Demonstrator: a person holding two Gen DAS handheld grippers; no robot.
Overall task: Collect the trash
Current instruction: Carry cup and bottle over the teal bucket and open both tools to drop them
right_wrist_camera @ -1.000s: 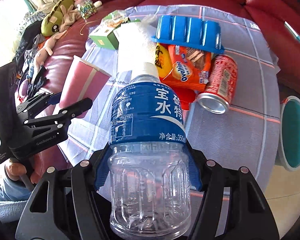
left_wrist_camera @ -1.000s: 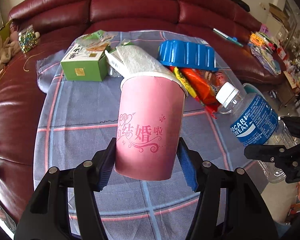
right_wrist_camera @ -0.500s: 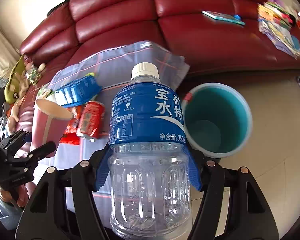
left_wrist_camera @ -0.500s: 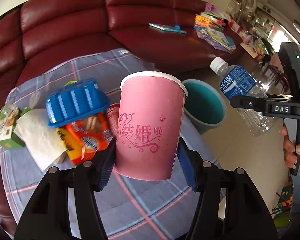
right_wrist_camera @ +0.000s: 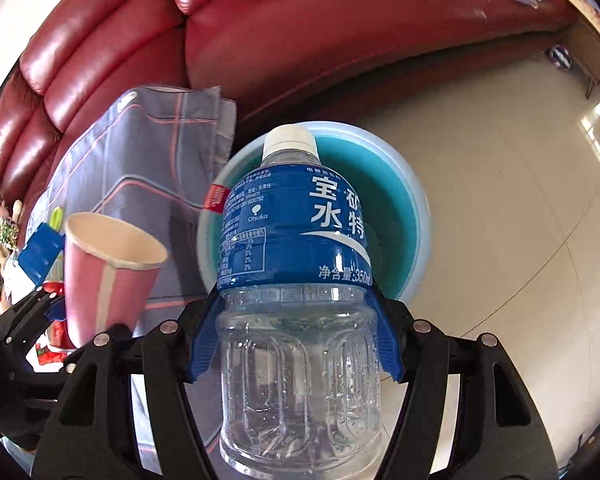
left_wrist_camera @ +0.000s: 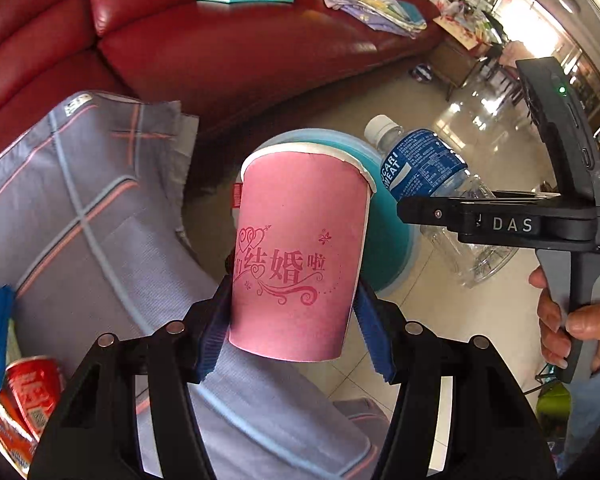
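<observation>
Left wrist: "POCARI SWEAT" bottle [left_wrist_camera: 424, 168].

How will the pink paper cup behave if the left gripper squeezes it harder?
The pink paper cup looks thin-walled and empty inside, so it would probably crush easily. It is likely very light. The left gripper holds its lower, narrower part, so it may slip or tilt.

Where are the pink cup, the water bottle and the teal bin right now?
pink cup [left_wrist_camera: 300, 256], left wrist view, on its printed side wall.
water bottle [right_wrist_camera: 296, 220], right wrist view, on its blue label.
teal bin [right_wrist_camera: 396, 200], right wrist view, on its inner wall.
</observation>
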